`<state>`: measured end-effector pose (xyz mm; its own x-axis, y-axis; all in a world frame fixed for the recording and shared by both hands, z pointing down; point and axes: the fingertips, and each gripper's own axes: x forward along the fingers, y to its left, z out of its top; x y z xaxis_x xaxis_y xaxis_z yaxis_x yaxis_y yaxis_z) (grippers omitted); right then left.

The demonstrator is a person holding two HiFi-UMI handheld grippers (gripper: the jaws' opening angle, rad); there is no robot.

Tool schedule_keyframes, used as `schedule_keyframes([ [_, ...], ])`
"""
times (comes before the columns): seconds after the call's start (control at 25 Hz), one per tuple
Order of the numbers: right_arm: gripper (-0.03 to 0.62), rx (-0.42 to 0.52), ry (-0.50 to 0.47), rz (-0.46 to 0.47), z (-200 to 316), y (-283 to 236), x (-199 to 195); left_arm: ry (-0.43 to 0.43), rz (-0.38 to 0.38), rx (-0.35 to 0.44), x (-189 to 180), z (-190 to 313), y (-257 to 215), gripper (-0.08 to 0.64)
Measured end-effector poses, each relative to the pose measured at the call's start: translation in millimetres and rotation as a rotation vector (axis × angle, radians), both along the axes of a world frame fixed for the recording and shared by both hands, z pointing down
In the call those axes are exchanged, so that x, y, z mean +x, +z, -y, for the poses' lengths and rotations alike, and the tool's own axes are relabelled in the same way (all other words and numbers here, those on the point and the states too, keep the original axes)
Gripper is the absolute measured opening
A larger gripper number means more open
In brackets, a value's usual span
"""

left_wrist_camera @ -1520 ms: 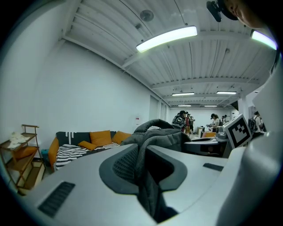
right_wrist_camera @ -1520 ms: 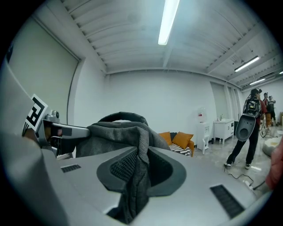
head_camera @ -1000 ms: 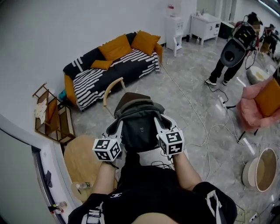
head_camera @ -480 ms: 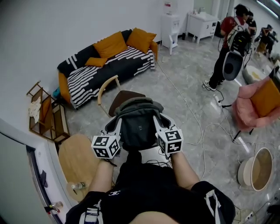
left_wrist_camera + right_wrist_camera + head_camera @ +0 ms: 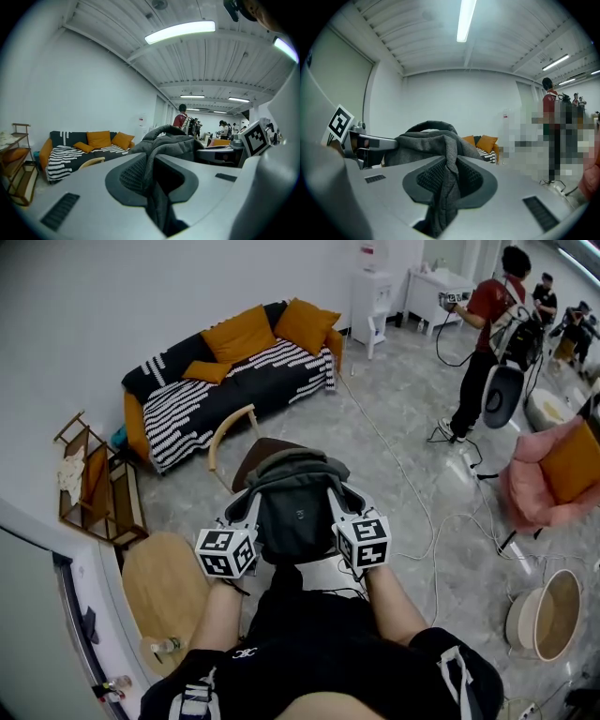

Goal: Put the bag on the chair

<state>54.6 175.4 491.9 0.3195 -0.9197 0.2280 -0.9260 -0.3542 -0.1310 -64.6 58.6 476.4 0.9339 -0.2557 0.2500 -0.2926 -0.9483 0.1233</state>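
bag (image 5: 292, 507) hangs between the left hand-held gripper (image 5: 247, 510) and right hand-held gripper (image 5: 338, 502), each clamped on a fabric fold. chair (image 5: 251, 452) stands at twelve o'clock, just beyond; carrying the bag level over it before lowering looks best.

Left gripper (image 5: 249, 512) and right gripper (image 5: 341, 509) held forward, side by side, apparently near level; each clamps bag (image 5: 296, 512) fabric.
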Motion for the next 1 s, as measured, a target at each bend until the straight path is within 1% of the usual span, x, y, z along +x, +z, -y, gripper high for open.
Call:
schedule_keyframes([
  [0.2,0.086,-0.012,-0.022,-0.006,49.2,1.7,31.2,-0.004,0.005,-0.01,31.4,51.2,0.9,0.064],
  [0.32,0.086,-0.021,-0.02,0.002,87.8,-4.4,52.7,0.011,0.021,-0.01,54.9,89.0,-2.0,0.063],
  [0.44,0.086,-0.035,-0.005,0.001,132.7,-7.4,74.8,0.03,0.027,-0.021,77.3,134.2,-2.3,0.062],
  [0.72,0.086,-0.067,0.05,-0.014,244.6,-10.7,119.6,0.089,0.011,-0.046,124.7,250.0,-4.4,0.061],
  [0.88,0.086,-0.094,0.078,-0.013,311.0,-12.2,133.8,0.118,-0.001,-0.052,142.0,317.6,-7.8,0.061],
  [1.0,0.086,-0.116,0.098,-0.01,346.4,-7.5,143.0,0.137,-0.015,-0.055,152.2,355.3,-7.5,0.061],
])
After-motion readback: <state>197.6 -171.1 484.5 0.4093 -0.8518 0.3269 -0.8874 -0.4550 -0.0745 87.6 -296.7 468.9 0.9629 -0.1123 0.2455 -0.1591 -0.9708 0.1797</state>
